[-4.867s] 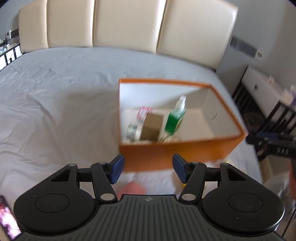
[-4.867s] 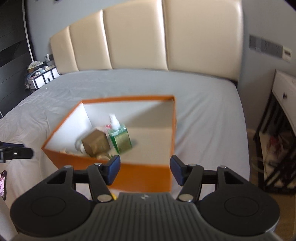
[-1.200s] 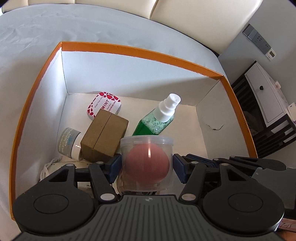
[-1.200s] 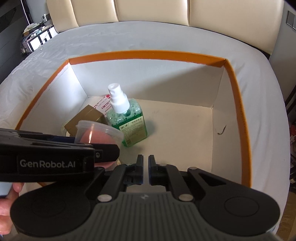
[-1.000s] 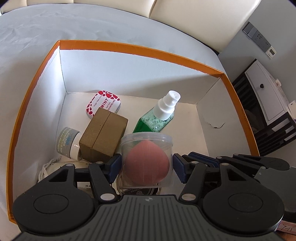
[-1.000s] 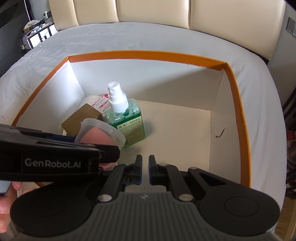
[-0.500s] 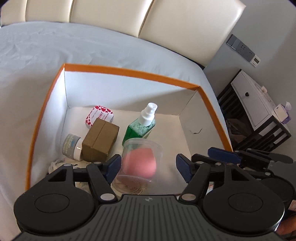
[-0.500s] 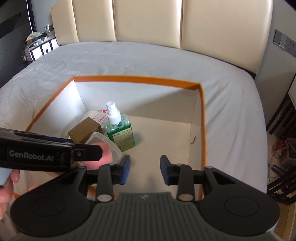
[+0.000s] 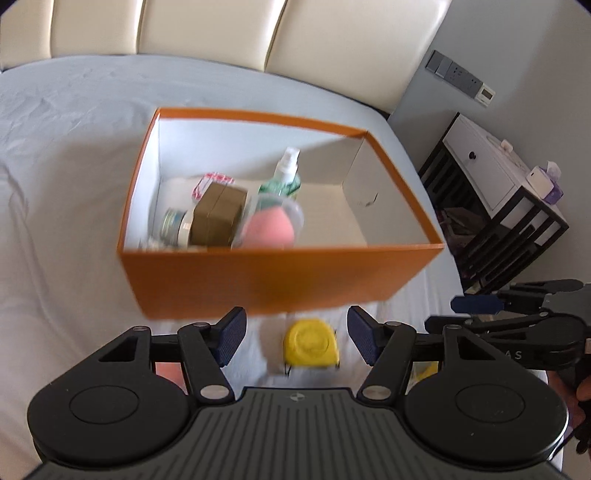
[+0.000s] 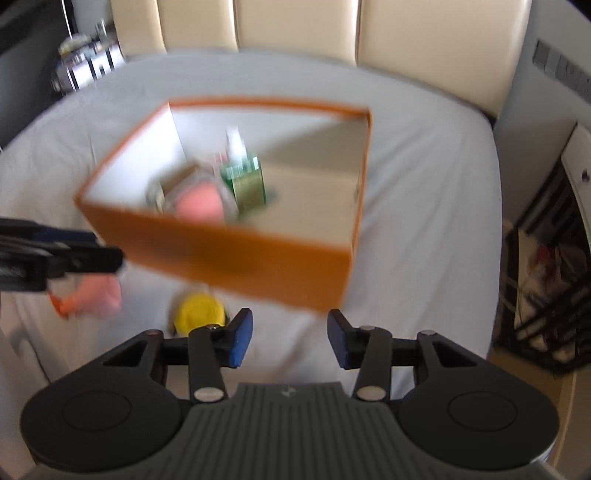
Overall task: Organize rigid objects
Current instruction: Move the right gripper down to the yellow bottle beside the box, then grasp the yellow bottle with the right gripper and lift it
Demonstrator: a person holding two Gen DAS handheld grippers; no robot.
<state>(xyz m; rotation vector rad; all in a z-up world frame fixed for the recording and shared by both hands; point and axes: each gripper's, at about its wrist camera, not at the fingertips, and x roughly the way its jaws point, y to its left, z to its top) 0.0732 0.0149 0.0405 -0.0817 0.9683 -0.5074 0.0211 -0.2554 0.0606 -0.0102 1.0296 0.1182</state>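
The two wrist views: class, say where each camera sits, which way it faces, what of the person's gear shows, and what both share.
Left wrist view: on the left hand-held gripper, looking down over open jaws at the orange box and yellow tape measure; the right hand-held gripper shows at right.
Right wrist view: on the right hand-held gripper, jaws open, facing the box from its right corner; the left hand-held gripper shows at left.
Shared: box, tape measure, headboard.

Bright daylight, motion blur, fisheye warping
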